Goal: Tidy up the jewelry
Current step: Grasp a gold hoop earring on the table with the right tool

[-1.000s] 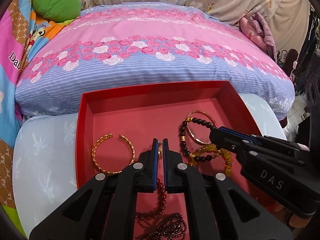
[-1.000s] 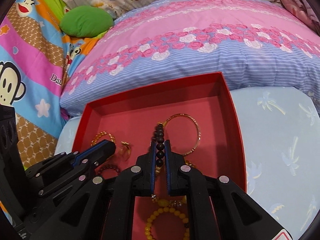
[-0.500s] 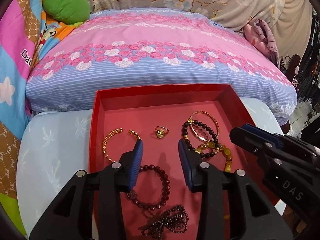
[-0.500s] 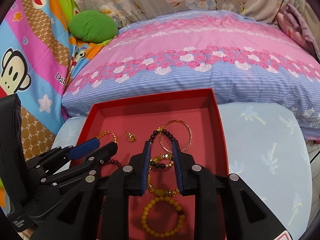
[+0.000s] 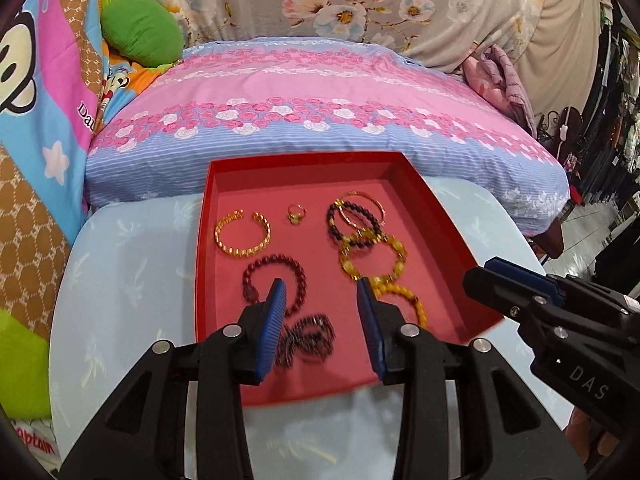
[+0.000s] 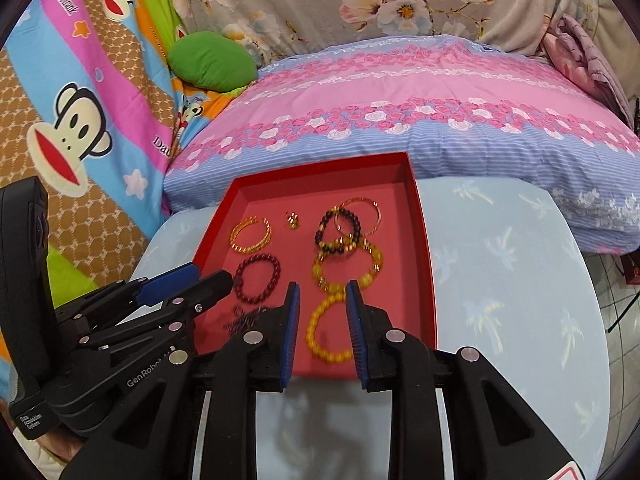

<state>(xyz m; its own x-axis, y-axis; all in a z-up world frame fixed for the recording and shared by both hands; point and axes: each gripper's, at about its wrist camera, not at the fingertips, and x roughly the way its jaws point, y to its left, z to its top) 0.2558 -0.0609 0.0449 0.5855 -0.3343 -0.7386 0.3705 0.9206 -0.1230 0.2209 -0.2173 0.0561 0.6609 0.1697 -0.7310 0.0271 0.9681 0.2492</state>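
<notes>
— What do the grippers look like?
— The left gripper [image 5: 320, 296] and right gripper [image 6: 322, 300] are black plastic, with angular arms, triangular cut-outs and round silver screws.
— And the fingers [image 5: 274, 320]?
— Lined with ribbed blue pads.
— Any markings?
— White "DAS" on the right one, "GenRobot" on the left, plus a small white label on its black handle [image 6: 24, 280].

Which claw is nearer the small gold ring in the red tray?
Left, narrowly. The left claw sits open almost straight in line with the gold ring, dark red beads between them. The right claw, also open, sits off to the ring's right, over the yellow beads.
</notes>
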